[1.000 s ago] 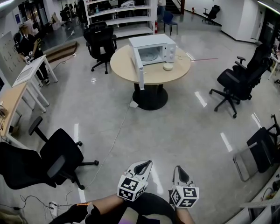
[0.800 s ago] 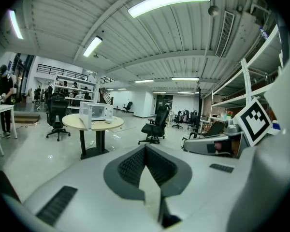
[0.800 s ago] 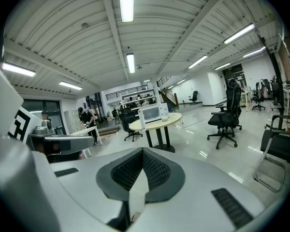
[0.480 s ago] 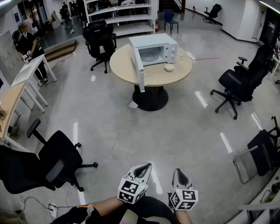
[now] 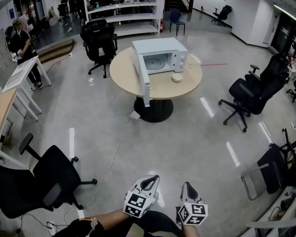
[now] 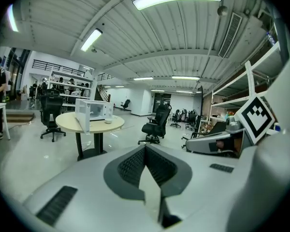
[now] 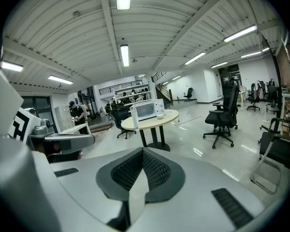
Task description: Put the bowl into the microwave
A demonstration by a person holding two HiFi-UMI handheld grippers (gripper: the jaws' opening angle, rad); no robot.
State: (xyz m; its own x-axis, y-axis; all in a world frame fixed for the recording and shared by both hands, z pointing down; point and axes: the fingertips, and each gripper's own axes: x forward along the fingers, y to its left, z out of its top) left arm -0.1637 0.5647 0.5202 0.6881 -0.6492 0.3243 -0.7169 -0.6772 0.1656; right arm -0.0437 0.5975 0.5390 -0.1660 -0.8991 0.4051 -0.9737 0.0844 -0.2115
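Note:
A small white bowl (image 5: 177, 77) sits on the round tan table (image 5: 158, 87) far ahead, just right of the white microwave (image 5: 160, 55), whose door (image 5: 142, 78) hangs open to the left. The same table (image 6: 89, 123) and microwave (image 7: 147, 109) show small in both gripper views. My left gripper (image 5: 150, 181) and right gripper (image 5: 188, 186) are held close to my body at the bottom of the head view, several metres from the table. Both are shut with nothing between the jaws.
Black office chairs stand around: one behind the table (image 5: 99, 38), one to its right (image 5: 251, 90), one near me on the left (image 5: 52, 172). A cable (image 5: 116, 149) runs across the grey floor. A folded chair (image 5: 266, 169) leans at the right. Desks (image 5: 10, 90) line the left wall.
The table and microwave have drifted slightly nearer and leftward in the head view as I move forward. Both grippers keep their pose and stay shut.

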